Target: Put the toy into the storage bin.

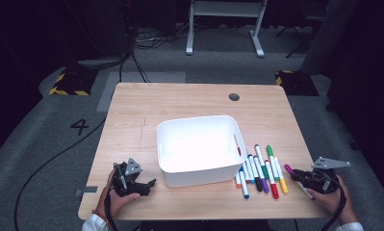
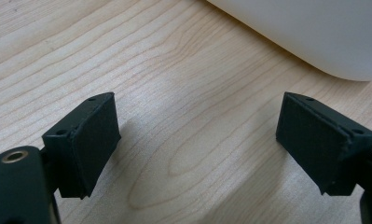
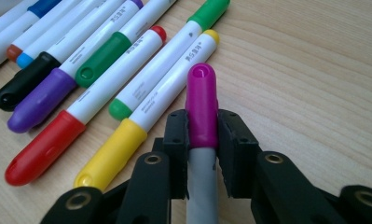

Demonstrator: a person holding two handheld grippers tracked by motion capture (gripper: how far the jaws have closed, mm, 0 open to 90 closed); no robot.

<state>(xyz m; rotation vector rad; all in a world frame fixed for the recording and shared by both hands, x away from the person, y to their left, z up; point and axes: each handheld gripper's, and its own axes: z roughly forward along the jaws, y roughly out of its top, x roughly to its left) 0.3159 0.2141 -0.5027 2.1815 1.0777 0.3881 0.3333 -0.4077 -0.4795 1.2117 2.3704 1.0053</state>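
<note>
Near the right front corner of the worktop [image 1: 194, 98], the right tool [image 3: 202, 135] is clamped on a magenta-capped marker [image 3: 201, 105], its pads pressing the cap's lower end on both sides, the grey barrel running back between the jaws. The cap tip points toward the row of markers [image 1: 259, 171], just beside the yellow-capped one [image 3: 141, 119] and not touching it in the right gripper view. That row lies on the wood between the held marker and the white bin [image 1: 199, 149], with the nearest pens close against the bin's right wall. To the right of the held marker the wood is bare up to the worktop's edge. At the left front, the left tool [image 2: 197, 140] has its jaws spread wide with nothing between them, low over bare wood, the bin's rounded corner just ahead. Bare board runs from there to the left edge.
</note>
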